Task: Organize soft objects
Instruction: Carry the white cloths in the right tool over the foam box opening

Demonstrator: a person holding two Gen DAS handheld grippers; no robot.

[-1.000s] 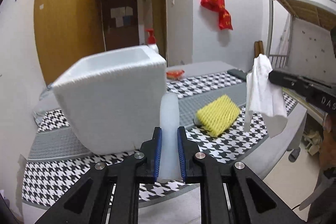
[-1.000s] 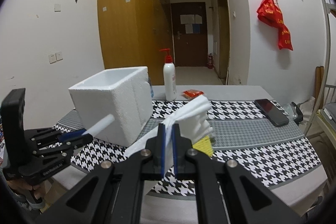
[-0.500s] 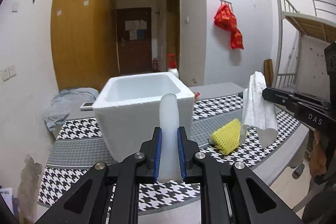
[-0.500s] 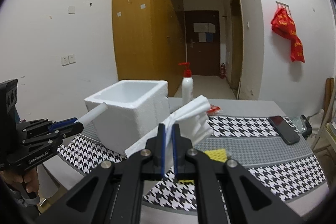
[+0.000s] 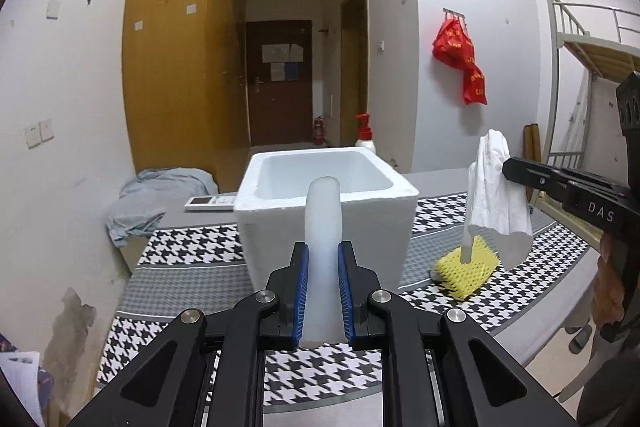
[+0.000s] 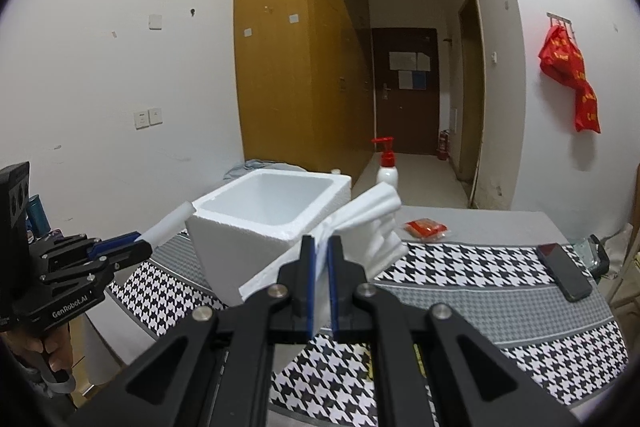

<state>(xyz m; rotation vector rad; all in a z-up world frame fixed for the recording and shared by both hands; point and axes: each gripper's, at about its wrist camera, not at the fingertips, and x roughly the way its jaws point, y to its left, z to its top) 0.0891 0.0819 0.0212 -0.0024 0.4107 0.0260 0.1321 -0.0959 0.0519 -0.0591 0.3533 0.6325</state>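
So right up close, my left gripper (image 5: 323,291) is pinching a white foam tube (image 5: 322,227) between its blue pads, and the tube sticks up and forward out of the jaws. Over on the other side, my right gripper (image 6: 319,281) is clamped tight on a crumpled sheet of white foam wrap (image 6: 368,227), which fans out past the fingertips and hangs in the air.

Using the white styrofoam box (image 5: 326,203) as the landmark: it's open on top, sits on the houndstooth-covered table (image 5: 192,247), and its inside looks bare from what I can see. My tube is lined up just in front of its near wall, tip about level with the rim. The foam wrap is held off to the box's right, above a yellow foam net (image 5: 466,269) lying on the cloth beside the box.

Behind the box stands a pump bottle (image 6: 387,167) with a red top. Further right of it are a small red packet (image 6: 426,228) and a dark phone (image 6: 564,271). Left of the box, at the far table edge, there's a remote (image 5: 210,201) and a bundle of light blue cloth (image 5: 156,195).
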